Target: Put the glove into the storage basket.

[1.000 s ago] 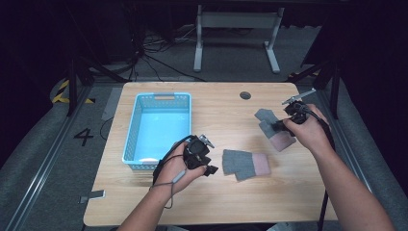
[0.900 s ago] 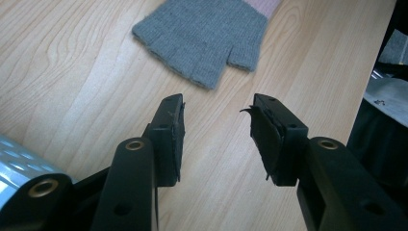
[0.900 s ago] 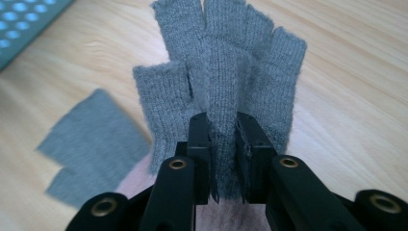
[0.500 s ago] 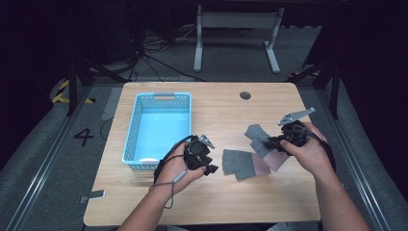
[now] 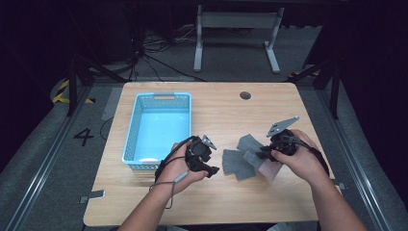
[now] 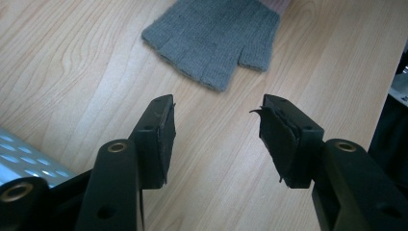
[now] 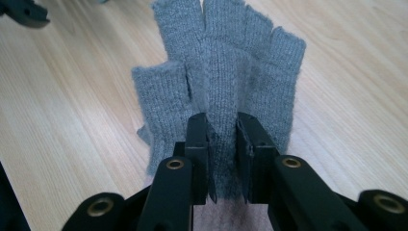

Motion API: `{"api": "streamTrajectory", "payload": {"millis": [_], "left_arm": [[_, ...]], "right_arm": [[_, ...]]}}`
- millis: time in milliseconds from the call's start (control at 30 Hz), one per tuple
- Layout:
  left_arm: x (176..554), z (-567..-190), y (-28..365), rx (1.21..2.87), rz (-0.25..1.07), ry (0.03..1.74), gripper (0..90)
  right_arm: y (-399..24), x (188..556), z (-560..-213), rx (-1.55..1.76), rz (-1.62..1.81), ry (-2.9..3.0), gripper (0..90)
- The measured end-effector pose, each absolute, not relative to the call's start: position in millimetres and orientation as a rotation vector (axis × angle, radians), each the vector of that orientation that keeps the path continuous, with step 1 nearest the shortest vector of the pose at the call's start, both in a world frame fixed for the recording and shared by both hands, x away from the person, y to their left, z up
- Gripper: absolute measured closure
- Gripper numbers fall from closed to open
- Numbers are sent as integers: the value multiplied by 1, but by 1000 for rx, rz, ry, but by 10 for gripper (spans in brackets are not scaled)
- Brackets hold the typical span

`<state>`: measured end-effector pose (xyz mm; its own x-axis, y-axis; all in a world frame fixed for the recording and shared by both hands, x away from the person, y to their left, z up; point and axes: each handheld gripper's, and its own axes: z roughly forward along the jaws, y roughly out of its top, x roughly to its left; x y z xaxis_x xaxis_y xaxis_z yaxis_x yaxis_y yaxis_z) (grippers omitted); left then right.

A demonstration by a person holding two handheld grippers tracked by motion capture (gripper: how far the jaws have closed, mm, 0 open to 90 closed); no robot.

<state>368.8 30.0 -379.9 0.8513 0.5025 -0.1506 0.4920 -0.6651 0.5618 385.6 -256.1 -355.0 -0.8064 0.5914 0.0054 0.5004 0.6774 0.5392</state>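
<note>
Your right gripper (image 7: 222,144) is pinched on a grey fingerless glove (image 7: 226,62), a fold of the knit bunched between its jaws, the glove's short fingers spread out ahead over the table (image 7: 62,86). In the high view that right gripper (image 5: 263,154) sits at the right side of the table, the glove (image 5: 249,144) reaching from it toward a second glove (image 5: 235,163) that lies flat near the table's middle. Your left gripper (image 6: 216,130) has just been opening its jaws; they stand apart with nothing between them, bare wood below and the flat glove (image 6: 211,38) lying just ahead. From above, the left gripper (image 5: 211,169) rests beside the near right corner of the blue basket (image 5: 139,108). The basket looks empty, so by my reading little is done: one glove is in hand, the other untouched, and if the pair is bound for the basket, both moves are left. The table is pale wood with a small round hole (image 5: 245,95) near its far edge. Around it lies a dark room with grey floor, cables, a metal stand and a painted 4 (image 5: 83,136).
</note>
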Motion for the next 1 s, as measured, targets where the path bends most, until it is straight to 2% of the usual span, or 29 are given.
{"api": "streamTrajectory", "payload": {"millis": [200, 267, 400, 467, 700, 767, 1000], "left_arm": [[369, -379, 29, 2413, 14, 675, 529], [369, -380, 28, 2410, -10, 657, 586], [371, -382, 28, 2379, -30, 664, 635], [372, -383, 26, 2372, -48, 669, 650], [374, -387, 23, 2386, -48, 676, 652], [376, -389, 20, 2391, -49, 677, 658], [383, -395, 11, 2393, -51, 677, 656]], "right_arm": [[-245, 386, -372, 839, 740, 2769, 763], [-243, 387, -376, 834, 718, 2785, 764], [-238, 388, -385, 812, 685, 2809, 795], [-234, 388, -391, 806, 673, 2827, 861], [-233, 386, -394, 806, 683, 2825, 828], [-240, 383, -387, 827, 719, 2800, 789], [-268, 373, -380, 913, 725, 2740, 748]]}}
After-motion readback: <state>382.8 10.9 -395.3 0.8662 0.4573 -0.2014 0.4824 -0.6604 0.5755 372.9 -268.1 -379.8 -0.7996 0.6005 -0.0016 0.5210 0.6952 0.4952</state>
